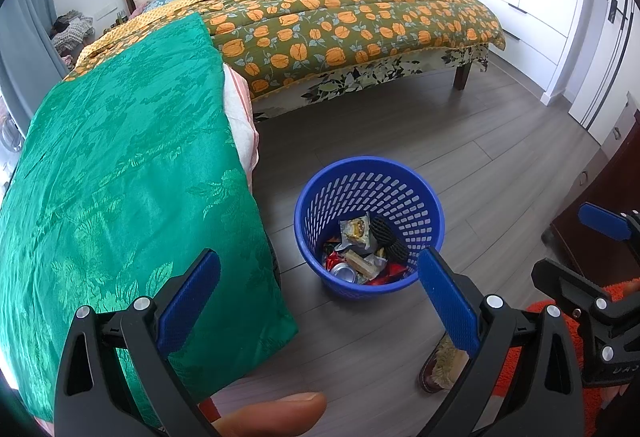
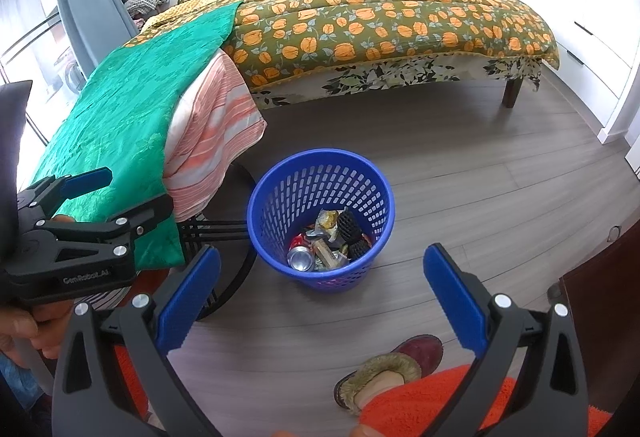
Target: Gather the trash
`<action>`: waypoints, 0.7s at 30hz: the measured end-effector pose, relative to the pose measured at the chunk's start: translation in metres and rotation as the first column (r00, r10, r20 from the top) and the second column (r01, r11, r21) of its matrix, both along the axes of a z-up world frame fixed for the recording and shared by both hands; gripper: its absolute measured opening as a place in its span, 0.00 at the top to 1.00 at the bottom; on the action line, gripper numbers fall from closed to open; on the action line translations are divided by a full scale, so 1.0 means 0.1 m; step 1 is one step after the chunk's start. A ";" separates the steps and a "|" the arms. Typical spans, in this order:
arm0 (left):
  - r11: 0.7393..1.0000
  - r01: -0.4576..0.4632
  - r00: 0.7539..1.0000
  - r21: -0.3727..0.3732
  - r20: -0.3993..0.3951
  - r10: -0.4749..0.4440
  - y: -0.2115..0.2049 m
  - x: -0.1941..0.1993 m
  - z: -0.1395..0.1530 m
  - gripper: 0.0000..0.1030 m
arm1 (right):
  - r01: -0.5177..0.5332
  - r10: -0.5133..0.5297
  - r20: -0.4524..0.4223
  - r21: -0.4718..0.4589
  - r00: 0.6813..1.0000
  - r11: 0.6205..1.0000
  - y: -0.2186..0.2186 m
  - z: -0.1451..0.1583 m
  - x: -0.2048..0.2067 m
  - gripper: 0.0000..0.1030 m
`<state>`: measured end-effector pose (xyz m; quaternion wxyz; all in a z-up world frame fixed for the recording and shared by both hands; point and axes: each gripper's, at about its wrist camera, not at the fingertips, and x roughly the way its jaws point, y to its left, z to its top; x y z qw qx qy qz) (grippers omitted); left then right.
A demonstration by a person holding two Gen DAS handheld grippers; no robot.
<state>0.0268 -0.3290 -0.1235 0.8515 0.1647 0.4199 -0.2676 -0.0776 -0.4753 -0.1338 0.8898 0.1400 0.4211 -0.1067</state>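
Blue plastic, with many small holes in its wall, is what we see first in the left wrist view: the basket (image 1: 370,173) stands upright on the grey wooden floor (image 1: 460,141), a little toward 5 o'clock from the centre. Inside it lies the trash (image 1: 362,253): a crushed silver can (image 1: 345,272), a foil snack wrapper (image 1: 355,233), a black foam net (image 1: 390,237) and some red pieces. Our left gripper (image 1: 320,301) has its jaws spread wide and nothing is between them. At 9 o'clock a green cloth (image 1: 120,177) hangs over some furniture, and a bed with an orange flower quilt (image 1: 340,21) fills the area near 12 o'clock. At 3 to 4 o'clock we see part of the right gripper (image 1: 592,253), with one blue pad. A furry slipper (image 1: 442,365) is near 5 o'clock, and a thumb (image 1: 276,413) shows at 6 o'clock.

In the right wrist view, the basket (image 2: 320,165) is near the centre, and the trash (image 2: 328,245) rests at its bottom, the can (image 2: 301,259) toward 8 o'clock inside it. Our right gripper (image 2: 322,301) is also wide, and it holds nothing. The left gripper (image 2: 120,193) appears at 9 o'clock, over the green cloth (image 2: 132,97); from this side we cannot tell how far its jaws stand. The slipper (image 2: 380,369) and an orange sleeve (image 2: 420,405) lie at 6 o'clock. The quilt (image 2: 380,21) is at 12 o'clock.
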 end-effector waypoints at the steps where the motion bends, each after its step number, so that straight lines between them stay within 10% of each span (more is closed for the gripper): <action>1: 1.000 -0.001 1.000 0.000 0.000 0.001 0.00 0.00 -0.01 0.05 | -0.002 0.002 0.000 0.000 1.000 1.000 0.00 0.00 0.00 0.04; 21: 1.000 0.000 1.000 0.002 -0.001 0.000 0.02 0.01 -0.02 0.05 | -0.011 0.011 -0.002 -0.002 1.000 1.000 0.08 -0.02 0.02 0.04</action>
